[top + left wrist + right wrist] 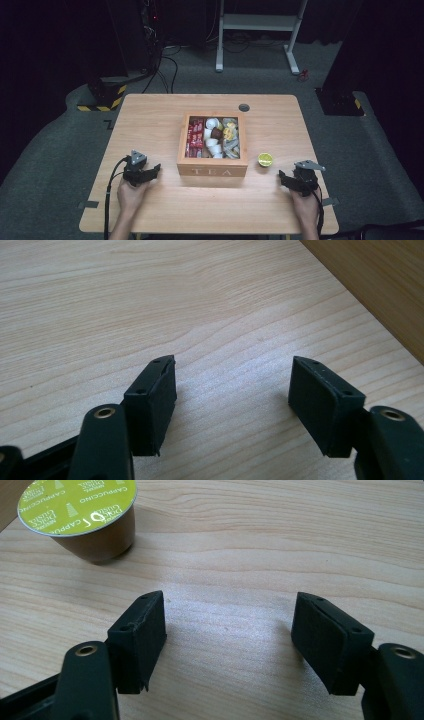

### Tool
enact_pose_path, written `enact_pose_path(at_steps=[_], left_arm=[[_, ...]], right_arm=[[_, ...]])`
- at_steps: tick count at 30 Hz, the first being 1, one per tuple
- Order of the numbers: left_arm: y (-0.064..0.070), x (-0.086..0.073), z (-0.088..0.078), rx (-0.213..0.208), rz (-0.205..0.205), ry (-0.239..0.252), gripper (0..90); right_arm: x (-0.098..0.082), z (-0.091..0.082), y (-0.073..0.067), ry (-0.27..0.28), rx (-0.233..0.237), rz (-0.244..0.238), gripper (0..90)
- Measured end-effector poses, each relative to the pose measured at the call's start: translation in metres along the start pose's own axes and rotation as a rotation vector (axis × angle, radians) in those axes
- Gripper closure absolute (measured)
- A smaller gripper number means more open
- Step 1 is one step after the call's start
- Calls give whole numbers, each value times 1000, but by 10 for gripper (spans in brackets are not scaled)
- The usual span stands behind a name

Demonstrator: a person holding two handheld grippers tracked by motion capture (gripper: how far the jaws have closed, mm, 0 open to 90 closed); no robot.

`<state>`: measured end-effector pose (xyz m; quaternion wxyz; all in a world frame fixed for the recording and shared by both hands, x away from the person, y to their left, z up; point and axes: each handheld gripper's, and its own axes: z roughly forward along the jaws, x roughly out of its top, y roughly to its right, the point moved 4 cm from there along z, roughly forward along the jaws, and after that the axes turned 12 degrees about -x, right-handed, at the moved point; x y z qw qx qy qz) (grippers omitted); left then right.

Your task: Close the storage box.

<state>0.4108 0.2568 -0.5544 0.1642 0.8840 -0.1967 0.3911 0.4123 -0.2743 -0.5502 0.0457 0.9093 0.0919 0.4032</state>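
A wooden box (212, 167) marked TEA stands open at the table's middle, holding red sachets, white capsules and yellow packets. Its side wall is the wooden box (380, 285) at the top right of the left gripper view. A brown coffee capsule (265, 159) with a lime-green lid sits just right of the box. My left gripper (156, 170) rests on the table left of the box, pointing toward it. Over bare wood, the left gripper (233, 362) is open and empty. My right gripper (281, 176) lies right of the capsule. With the capsule (80, 517) ahead to its left, the right gripper (229, 597) is open and empty.
A round cable hole (244, 107) is in the table (150, 120) behind the box. Beyond the table a white stand (257, 22) and a yellow-and-black striped base (102, 100) stand on the grey floor. Bare wood lies on both sides of the box.
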Motion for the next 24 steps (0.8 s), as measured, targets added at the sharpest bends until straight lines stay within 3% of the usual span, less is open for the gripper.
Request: enact_pose_path(at_steps=[24], left_arm=[[0,0,0,-6,12,-6,333]], right_arm=[[0,0,0,2,2,-1,300]])
